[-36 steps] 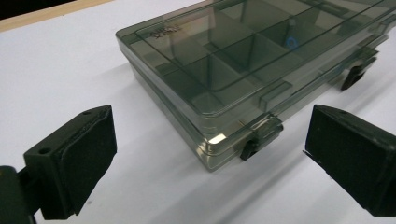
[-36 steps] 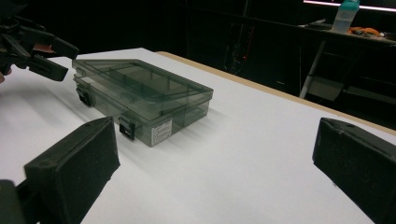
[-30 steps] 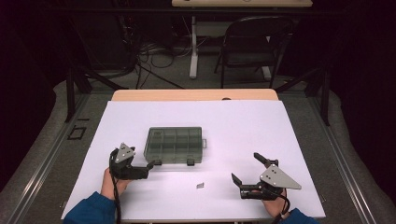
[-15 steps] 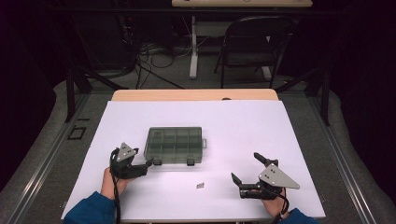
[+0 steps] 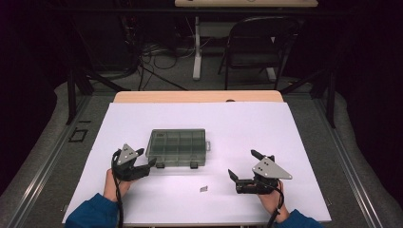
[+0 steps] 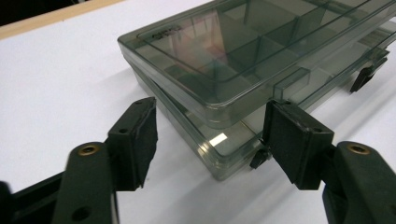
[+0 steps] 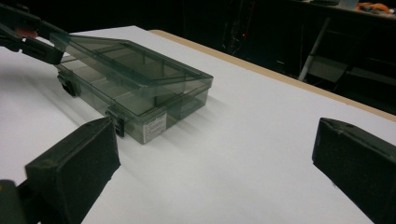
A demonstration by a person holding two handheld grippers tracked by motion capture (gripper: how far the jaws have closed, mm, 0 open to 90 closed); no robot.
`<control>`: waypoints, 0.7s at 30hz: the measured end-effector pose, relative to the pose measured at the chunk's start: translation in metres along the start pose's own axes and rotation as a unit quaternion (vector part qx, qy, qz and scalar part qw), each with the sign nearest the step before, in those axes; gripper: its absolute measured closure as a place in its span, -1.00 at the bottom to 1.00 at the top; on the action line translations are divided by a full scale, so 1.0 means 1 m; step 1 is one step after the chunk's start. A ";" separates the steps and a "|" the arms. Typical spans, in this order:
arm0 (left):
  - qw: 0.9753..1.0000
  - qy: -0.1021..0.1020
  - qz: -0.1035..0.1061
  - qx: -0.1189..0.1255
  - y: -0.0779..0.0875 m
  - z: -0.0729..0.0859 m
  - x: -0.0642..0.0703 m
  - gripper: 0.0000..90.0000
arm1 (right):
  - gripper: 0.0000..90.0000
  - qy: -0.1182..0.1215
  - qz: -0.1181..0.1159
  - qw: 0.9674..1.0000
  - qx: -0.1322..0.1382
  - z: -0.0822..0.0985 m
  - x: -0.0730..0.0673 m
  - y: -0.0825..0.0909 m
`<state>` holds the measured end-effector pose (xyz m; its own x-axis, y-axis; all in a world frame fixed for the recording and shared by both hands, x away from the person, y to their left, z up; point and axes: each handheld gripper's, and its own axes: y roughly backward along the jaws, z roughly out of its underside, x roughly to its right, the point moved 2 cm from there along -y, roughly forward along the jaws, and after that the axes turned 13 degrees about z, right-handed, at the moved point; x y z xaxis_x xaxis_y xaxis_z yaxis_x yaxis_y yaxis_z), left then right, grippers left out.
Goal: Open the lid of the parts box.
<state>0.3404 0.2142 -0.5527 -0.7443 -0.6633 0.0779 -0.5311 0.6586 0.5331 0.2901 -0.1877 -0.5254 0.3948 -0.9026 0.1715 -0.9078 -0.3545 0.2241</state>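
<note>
A smoky clear compartment box (image 5: 178, 146) lies on the white table (image 5: 247, 123), its two front latches hanging down. In the left gripper view the box (image 6: 243, 51) shows its lid sitting slightly off the base at the near corner. My left gripper (image 5: 146, 157) is at the box's front-left corner. Its jaws have just been closing, and the corner lies between them (image 6: 210, 135), with the left pad (image 6: 140, 130) still clear of the wall. My right gripper (image 5: 243, 164) rests open at the front right with nothing between its jaws (image 7: 215, 154), facing the box (image 7: 135, 79).
A small metal piece (image 5: 204, 189) lies on the table between the two grippers, near the front edge. A folding chair (image 5: 259, 47) and cables stand on the floor beyond the table's far wooden edge (image 5: 199, 96).
The left gripper's jaws have narrowed around the box's front-left corner. The right gripper has shifted slightly left toward the box.
</note>
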 end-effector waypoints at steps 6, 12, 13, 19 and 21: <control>1.000 -0.009 -0.001 0.004 -0.002 -0.002 0.000 -0.13 | -0.93 0.032 -0.049 0.998 -0.024 -0.005 -0.016 -0.018; 1.000 -0.011 0.002 0.009 -0.003 -0.005 -0.002 -0.11 | -0.71 0.060 -0.068 0.995 -0.035 -0.010 -0.032 -0.042; 1.000 -0.010 0.001 0.011 -0.003 -0.006 -0.003 -0.11 | -0.68 0.069 -0.069 0.994 -0.039 -0.012 -0.037 -0.049; 1.000 -0.014 0.001 0.015 -0.004 -0.007 -0.004 -0.08 | -0.61 0.093 -0.073 0.993 -0.032 -0.015 -0.047 -0.063; 1.000 -0.017 0.003 0.016 -0.004 -0.008 -0.004 -0.07 | -0.54 0.098 -0.072 0.992 -0.030 -0.017 -0.049 -0.067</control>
<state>0.3490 0.2111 -0.5486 -0.7599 -0.6480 0.0522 -0.5392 0.6731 0.5061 0.3344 -0.1152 -0.5327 0.5451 -0.7766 0.3159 -0.8321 -0.4555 0.3163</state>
